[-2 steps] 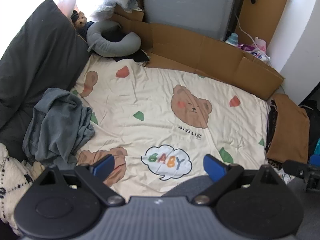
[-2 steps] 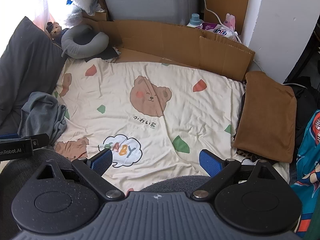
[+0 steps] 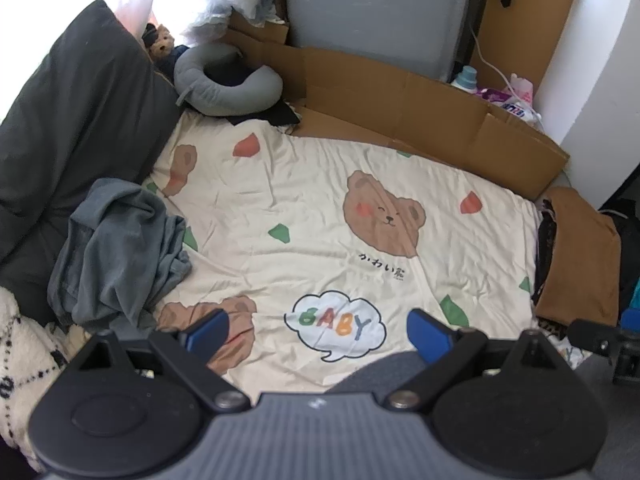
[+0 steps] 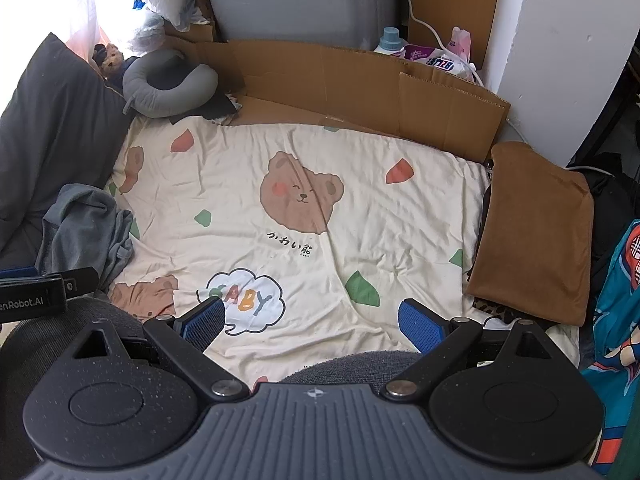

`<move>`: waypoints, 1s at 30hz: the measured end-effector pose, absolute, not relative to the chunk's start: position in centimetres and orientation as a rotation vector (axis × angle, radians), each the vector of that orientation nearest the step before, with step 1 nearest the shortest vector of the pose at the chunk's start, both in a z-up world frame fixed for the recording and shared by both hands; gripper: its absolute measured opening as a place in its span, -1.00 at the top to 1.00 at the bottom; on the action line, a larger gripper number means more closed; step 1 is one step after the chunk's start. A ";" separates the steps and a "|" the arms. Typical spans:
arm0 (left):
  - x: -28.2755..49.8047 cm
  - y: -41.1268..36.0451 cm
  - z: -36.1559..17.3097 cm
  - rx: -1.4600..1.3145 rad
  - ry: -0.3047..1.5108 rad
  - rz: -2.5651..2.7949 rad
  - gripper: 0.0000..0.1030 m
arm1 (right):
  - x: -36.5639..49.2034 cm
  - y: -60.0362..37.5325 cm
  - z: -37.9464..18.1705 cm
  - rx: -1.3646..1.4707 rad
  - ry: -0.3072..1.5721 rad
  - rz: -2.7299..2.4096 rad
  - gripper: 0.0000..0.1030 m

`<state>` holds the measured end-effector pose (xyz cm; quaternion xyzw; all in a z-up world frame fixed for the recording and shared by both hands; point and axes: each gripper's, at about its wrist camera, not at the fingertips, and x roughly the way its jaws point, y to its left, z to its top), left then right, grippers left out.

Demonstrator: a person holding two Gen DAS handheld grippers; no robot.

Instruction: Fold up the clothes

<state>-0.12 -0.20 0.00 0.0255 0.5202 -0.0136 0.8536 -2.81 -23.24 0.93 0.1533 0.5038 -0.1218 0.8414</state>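
You are looking down at a bed covered by a cream quilt (image 3: 304, 216), soft and lightly creased, printed with brown bear faces, green and orange leaf shapes and a white "BABY" cloud. At your far left a dark grey pillow (image 3: 76, 112) leans up along the bed's edge, smooth and plump. Just beside it, on the quilt's left margin, lies the crumpled grey garment (image 3: 116, 256), a thin, limp cloth bunched in loose folds; from the right wrist view it sits at the left edge (image 4: 86, 232). Behind it, at the head of the bed, a grey U-shaped neck cushion (image 3: 228, 88) rests near a small plush bear (image 3: 160, 40). Flattened brown cardboard (image 3: 420, 112) runs along the back of the quilt, stiff and creased at its flaps, with a grey padded panel (image 3: 372, 12) standing behind it. Further right a white wall (image 4: 560, 48) rises. On the right side of the bed lies a folded brown cloth (image 4: 536, 236), flat, rectangular and matte.

Your left gripper (image 3: 316, 330) hangs above the near edge of the quilt with its blue-padded fingers spread wide, holding nothing. Your right gripper (image 4: 310, 320) is likewise spread wide and empty, over the quilt's near edge, well apart from the grey garment.
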 end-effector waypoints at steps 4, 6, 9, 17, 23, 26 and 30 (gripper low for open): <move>-0.3 -0.5 0.0 0.072 1.083 -0.033 -0.88 | -2.8 -23.1 0.9 0.316 1.067 -0.266 -0.89; -0.3 -0.7 0.0 0.074 1.079 -0.033 -0.88 | -2.7 -23.1 0.9 0.312 1.068 -0.271 -0.89; -0.1 -0.6 0.2 0.067 1.089 -0.038 -0.88 | -2.7 -23.3 1.1 0.314 1.067 -0.274 -0.89; -0.1 -0.2 0.0 0.052 1.097 -0.050 -0.88 | -3.0 -23.5 1.0 0.319 1.060 -0.276 -0.89; -0.2 -0.1 0.0 0.055 1.091 -0.042 -0.88 | -2.8 -23.2 1.2 0.324 1.058 -0.285 -0.89; -0.2 -0.1 0.0 0.056 1.092 -0.044 -0.88 | -2.9 -23.1 1.1 0.325 1.057 -0.289 -0.89; -0.3 -1.4 0.1 0.052 1.091 -0.031 -0.88 | -3.0 -23.2 1.1 0.330 1.054 -0.292 -0.89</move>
